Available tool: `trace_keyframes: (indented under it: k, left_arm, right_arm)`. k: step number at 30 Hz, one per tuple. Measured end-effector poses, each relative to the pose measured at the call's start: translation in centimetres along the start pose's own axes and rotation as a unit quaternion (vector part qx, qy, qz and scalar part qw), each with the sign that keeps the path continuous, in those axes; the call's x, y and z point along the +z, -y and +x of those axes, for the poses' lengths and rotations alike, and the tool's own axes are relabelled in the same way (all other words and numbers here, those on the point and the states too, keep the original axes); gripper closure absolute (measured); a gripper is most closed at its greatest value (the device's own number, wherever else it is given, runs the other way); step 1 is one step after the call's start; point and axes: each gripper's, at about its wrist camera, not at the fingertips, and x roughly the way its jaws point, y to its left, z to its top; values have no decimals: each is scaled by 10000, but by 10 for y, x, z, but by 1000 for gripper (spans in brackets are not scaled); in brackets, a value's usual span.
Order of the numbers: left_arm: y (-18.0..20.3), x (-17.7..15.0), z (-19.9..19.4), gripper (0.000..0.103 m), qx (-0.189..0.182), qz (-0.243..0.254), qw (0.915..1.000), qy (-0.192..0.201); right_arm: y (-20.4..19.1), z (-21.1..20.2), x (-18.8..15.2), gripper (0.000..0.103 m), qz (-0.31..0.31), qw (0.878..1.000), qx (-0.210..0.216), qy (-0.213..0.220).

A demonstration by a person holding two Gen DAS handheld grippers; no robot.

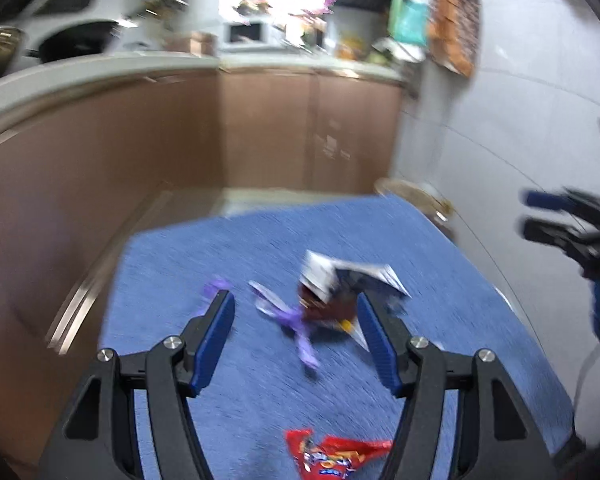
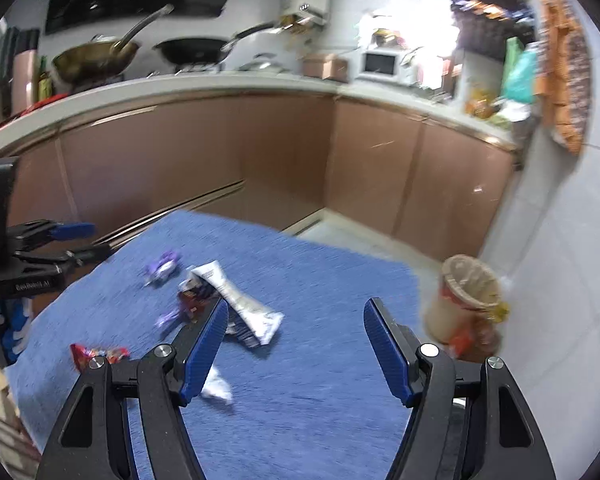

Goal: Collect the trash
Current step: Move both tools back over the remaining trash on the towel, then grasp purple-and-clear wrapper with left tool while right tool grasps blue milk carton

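Wrappers lie scattered on a blue cloth-covered table. In the left wrist view, my left gripper hangs open above a purple wrapper and a crumpled white and dark wrapper; a red snack bag lies close below it. In the right wrist view, my right gripper is open over bare cloth, with a long white wrapper just left of it, a purple wrapper farther back and the red snack bag at the left. Nothing sits between either pair of fingers.
A small lined trash bin stands off the table's right far corner by the white tiled wall. Brown kitchen cabinets with a counter, pans and a microwave run behind. The other gripper shows at each view's edge.
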Motion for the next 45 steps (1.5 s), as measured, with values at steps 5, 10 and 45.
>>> trace_keyframes:
  k: [5, 10, 45]
  left_arm:
    - [4, -9, 32, 42, -333, 285, 9984, -356]
    - [-10, -17, 67, 47, -522, 267, 9951, -800]
    - [-9, -26, 96, 96, -156, 114, 9905, -1358]
  right_arm:
    - [-15, 54, 3, 35, -395, 9965, 591, -439]
    - [-28, 110, 4, 36, -814, 9881, 951, -896]
    - [-18, 168, -4, 74, -1050, 9613, 2194, -1296]
